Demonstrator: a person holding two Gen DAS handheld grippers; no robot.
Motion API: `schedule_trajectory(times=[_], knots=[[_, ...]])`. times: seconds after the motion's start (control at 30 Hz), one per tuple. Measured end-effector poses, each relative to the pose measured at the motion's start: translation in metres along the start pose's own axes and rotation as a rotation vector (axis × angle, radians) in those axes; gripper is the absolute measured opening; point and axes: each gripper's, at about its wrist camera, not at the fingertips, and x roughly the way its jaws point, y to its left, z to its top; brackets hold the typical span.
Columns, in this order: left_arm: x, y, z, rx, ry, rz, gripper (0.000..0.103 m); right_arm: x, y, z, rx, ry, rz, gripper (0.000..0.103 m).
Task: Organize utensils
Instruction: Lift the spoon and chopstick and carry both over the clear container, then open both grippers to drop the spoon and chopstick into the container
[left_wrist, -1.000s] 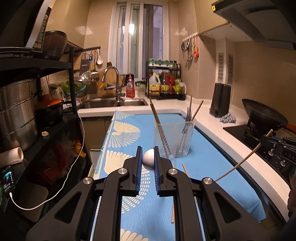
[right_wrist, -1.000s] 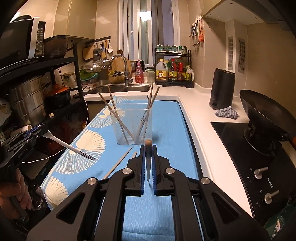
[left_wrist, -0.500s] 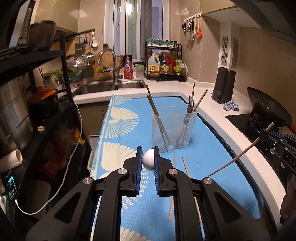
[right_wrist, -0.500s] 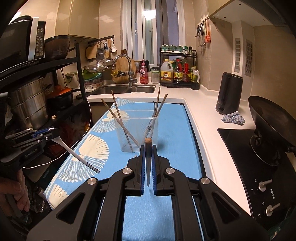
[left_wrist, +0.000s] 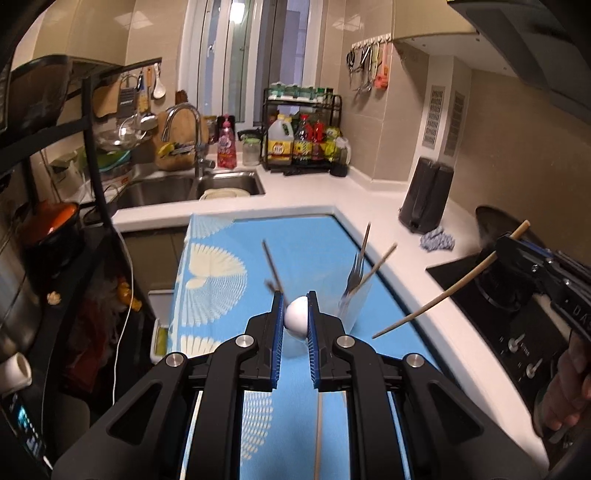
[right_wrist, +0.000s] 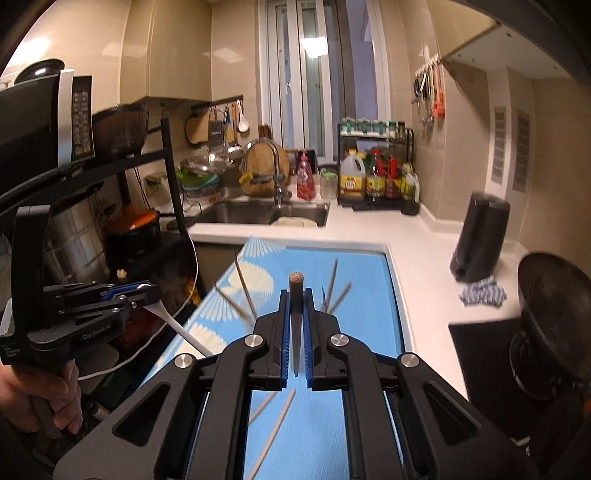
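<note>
Clear plastic holder (left_wrist: 354, 306) on blue mat (left_wrist: 306, 240) already has fork, several chopsticks; loose chopsticks (right_wrist: 275, 435) left on mat. Left gripper (left_wrist: 295, 319) clamped on white spoon (left_wrist: 296, 318), handle end showing round. Right gripper (right_wrist: 295, 325) clamped on wooden chopstick (right_wrist: 295, 291), slim, tip angled down. Both above mat, near holder; neither deposited.

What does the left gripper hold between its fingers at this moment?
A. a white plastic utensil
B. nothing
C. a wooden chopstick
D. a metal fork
A. The left gripper is shut on the rounded end of a white plastic utensil; the right wrist view shows its white handle running out from that gripper, while the wooden chopstick is in the right gripper.
</note>
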Motion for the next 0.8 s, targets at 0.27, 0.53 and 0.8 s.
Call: schedule_trajectory(times=[0.27, 0.53, 0.8], knots=[[0.039, -0.005, 0.059, 0.013, -0.027, -0.002, 0.012, 0.040, -0.003, 0.041, 0.004, -0.042, -0.003, 0.006], [0.128, -0.004, 0.047, 0.078, 0.114, 0.026, 0.012, 0.110, -0.013, 0.013, 0.025, 0.061, -0.014, 0.006], [0.174, -0.006, 0.016, 0.131, 0.200, 0.013, 0.012, 0.145, -0.018, -0.022, 0.044, 0.141, -0.011, 0.007]])
